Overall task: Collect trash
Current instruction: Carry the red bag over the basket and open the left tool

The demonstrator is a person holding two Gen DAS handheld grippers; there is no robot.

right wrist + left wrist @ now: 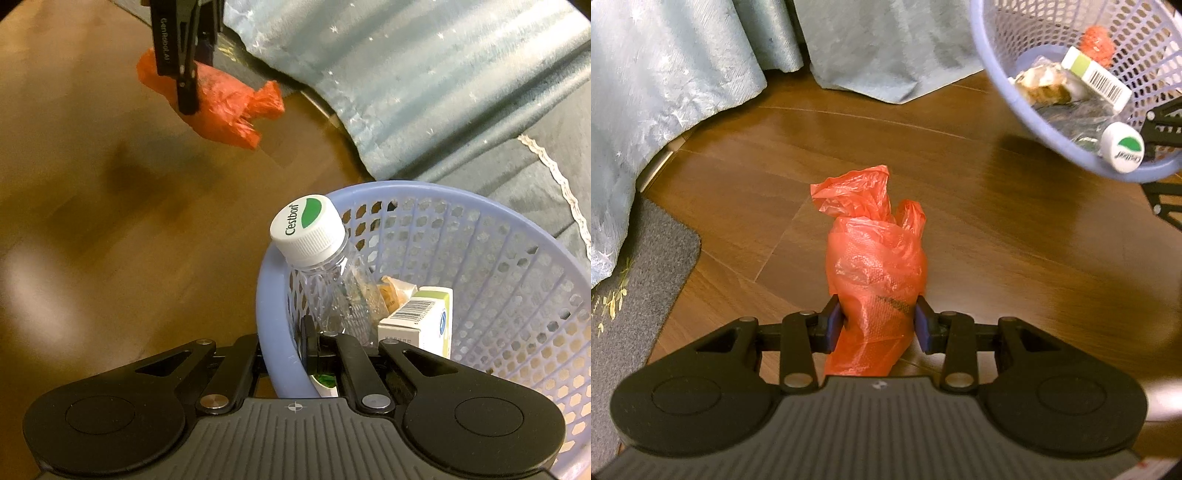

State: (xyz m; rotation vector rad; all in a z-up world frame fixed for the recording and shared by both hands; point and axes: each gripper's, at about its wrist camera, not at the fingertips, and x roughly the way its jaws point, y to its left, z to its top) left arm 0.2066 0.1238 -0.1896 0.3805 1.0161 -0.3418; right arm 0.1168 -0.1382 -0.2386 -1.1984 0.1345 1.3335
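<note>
Your left claw [879, 325] is clamped on the crumpled orange plastic bag [877, 266], held clear above the wood floor [979, 229]. Your right claw [282, 354] pinches the rim of the lilac mesh basket [480, 236], one finger inside, one outside. Inside it: a clear bottle [325, 280], cap reading "C'estbon", and a barcoded carton [421, 317]. Curtain [665, 92] and grey mat [639, 266] lie nearby.

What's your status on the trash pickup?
Left gripper shut on crumpled orange plastic bag, off the floor. Right gripper clamps rim of lavender perforated plastic basket. Nothing between bag and basket.
</note>
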